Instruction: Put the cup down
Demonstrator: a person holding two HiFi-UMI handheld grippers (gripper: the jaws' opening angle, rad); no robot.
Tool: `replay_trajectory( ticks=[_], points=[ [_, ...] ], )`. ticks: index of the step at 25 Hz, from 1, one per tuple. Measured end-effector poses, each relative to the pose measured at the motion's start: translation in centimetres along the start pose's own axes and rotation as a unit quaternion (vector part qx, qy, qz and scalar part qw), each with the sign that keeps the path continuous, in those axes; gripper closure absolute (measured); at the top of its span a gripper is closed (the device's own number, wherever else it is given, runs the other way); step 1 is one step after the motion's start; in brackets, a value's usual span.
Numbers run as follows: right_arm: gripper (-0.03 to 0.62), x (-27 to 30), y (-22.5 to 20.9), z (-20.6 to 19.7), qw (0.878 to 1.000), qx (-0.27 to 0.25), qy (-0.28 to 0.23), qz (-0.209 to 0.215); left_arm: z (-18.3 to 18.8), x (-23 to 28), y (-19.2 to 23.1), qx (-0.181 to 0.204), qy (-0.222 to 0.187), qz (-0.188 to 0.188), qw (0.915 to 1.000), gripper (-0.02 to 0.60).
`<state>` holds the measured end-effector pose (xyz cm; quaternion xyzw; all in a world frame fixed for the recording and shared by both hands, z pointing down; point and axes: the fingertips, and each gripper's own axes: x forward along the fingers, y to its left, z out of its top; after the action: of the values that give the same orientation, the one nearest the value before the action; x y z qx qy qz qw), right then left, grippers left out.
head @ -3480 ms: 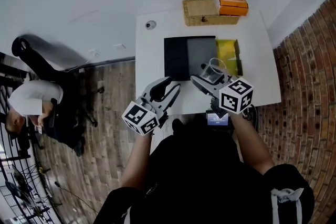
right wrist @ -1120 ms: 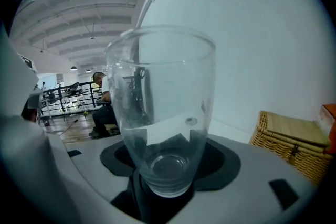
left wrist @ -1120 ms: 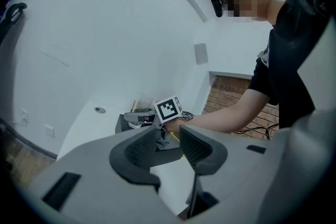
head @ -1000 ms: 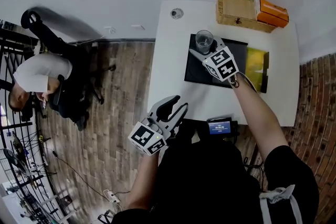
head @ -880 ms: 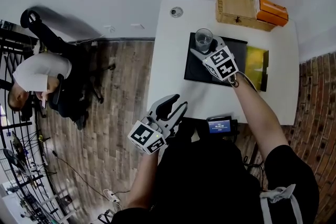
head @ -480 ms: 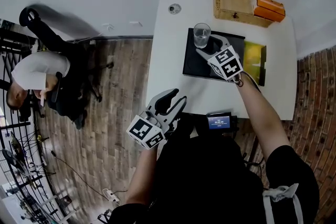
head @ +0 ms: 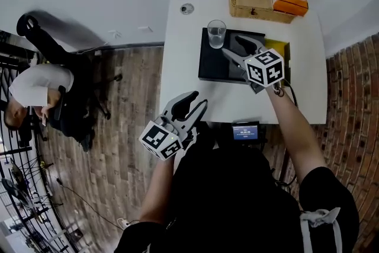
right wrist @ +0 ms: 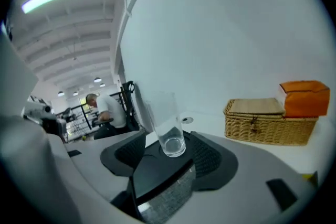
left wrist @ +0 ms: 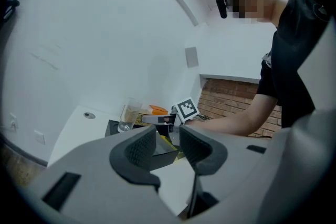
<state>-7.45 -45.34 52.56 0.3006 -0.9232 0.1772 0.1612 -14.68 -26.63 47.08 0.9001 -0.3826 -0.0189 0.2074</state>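
**A:** Jaws first: how do they stand on the right gripper [head: 231,45]?

**B:** Spread wide, with nothing gripped. In the right gripper view both dark ribbed pads [right wrist: 205,158] stand clear of the glass.

**A:** So where is the tall clear glass cup [head: 216,34]?

**B:** Upright, just beyond the fingertips, up and left of them in the head view. It stands on the upper left corner of the flat black rectangular tray [head: 208,68] and touches neither pad.

**A:** And around the tray?

**B:** It lies on the white rectangular table [head: 180,56]. Toward the upper right of the head view sit a woven wicker basket [head: 251,2] and, just beside it, an orange box [head: 290,1].

**A:** The left gripper [head: 198,99]?

**B:** Lower centre of the head view, its tips over the table's lower left corner, well apart from the cup. Its jaws are apart too, with nothing between them.
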Motion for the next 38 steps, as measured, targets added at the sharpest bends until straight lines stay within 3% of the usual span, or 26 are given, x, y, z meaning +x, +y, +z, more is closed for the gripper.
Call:
replay_trajectory(
  ticks=[5,8,15,21,29,33,38],
  points=[
    [0.323,-3.7,1.4,3.2,0.992,0.093,-0.070,0.052,0.3,0.4,-0.5,0.006,0.000,-0.019,0.9998,0.434],
    [0.361,-5.9,2.7,4.6,0.990,0.087,-0.090,0.067,0.8,0.9,-0.7,0.016,-0.001,-0.032,0.9994,0.434],
    [0.524,-10.7,6.2,6.4,0.986,0.068,-0.134,0.074,2.7,2.0,-1.3,0.037,-0.009,-0.058,0.9976,0.434],
    [0.556,-13.8,7.9,5.3,0.982,0.090,-0.163,0.041,3.7,2.6,-2.1,0.037,-0.018,-0.084,0.9956,0.467],
    [0.571,-15.2,9.0,2.4,0.976,0.129,-0.176,0.008,3.8,3.2,-3.3,0.037,-0.020,-0.114,0.9926,0.572],
    [0.576,-16.0,7.7,2.7,0.970,0.148,-0.194,-0.009,3.6,3.2,-3.5,0.029,-0.020,-0.122,0.9919,0.572],
    [0.577,-16.5,6.6,3.2,0.972,0.134,-0.193,-0.026,3.4,3.3,-3.4,0.026,-0.019,-0.122,0.9920,0.572]
  ],
)
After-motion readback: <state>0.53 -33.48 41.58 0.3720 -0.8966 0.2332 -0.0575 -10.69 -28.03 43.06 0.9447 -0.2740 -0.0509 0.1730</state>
